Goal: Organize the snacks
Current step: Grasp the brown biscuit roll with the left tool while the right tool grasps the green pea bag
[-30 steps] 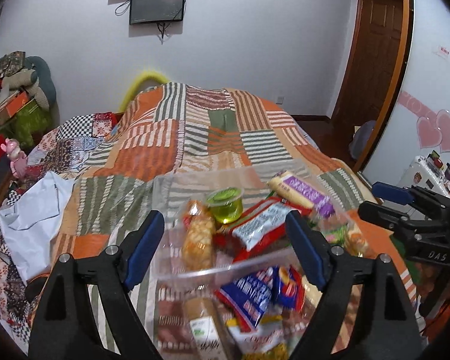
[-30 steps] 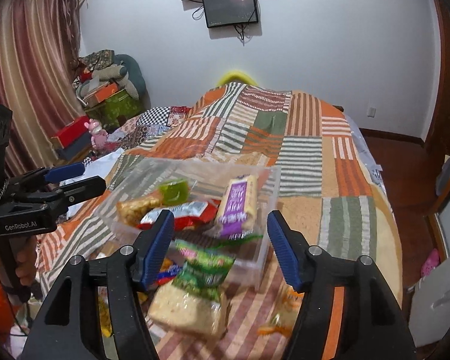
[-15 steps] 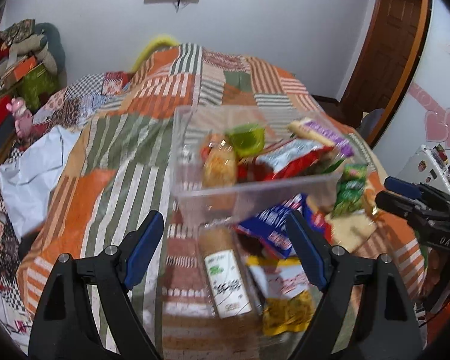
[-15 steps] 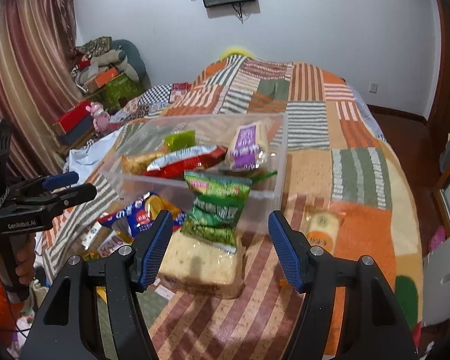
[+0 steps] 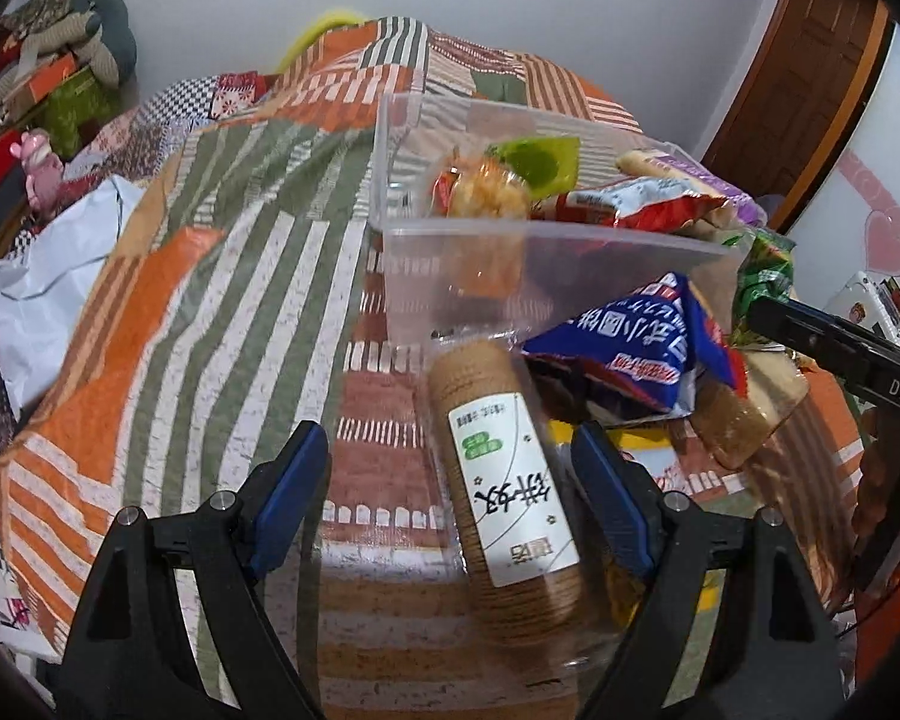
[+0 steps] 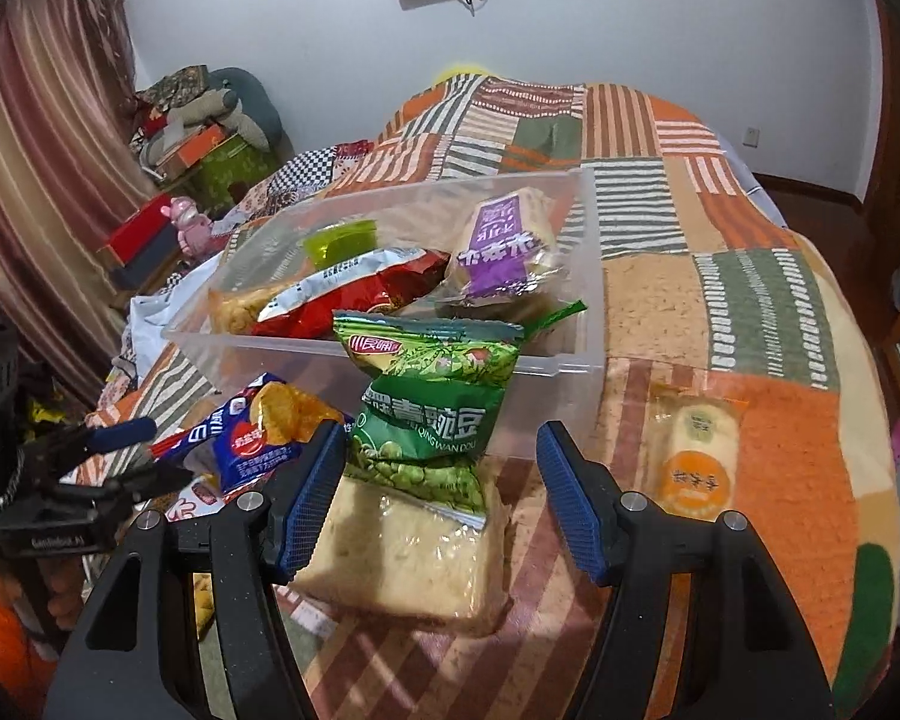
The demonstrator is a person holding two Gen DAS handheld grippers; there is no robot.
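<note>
White walls are enclosing the room, striped curtain (image 6: 36,138) hanging at upper left, brown wooden door (image 5: 810,66) standing at upper right. Orange, green and white patchwork bedspread (image 6: 750,312) is covering the bed, filling mid-frame. Clear plastic rectangular bin (image 6: 591,276) is sitting centre, holding snack packets. Green pea packet (image 6: 432,414) is leaning on its front wall. Left gripper (image 5: 450,495) is hanging apart over clear-wrapped brown biscuit roll (image 5: 504,480); right gripper (image 6: 441,501) apart, empty.

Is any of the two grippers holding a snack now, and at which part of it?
Nothing is held. The left gripper is open around the biscuit roll; the right gripper is open above the green pea bag.
</note>
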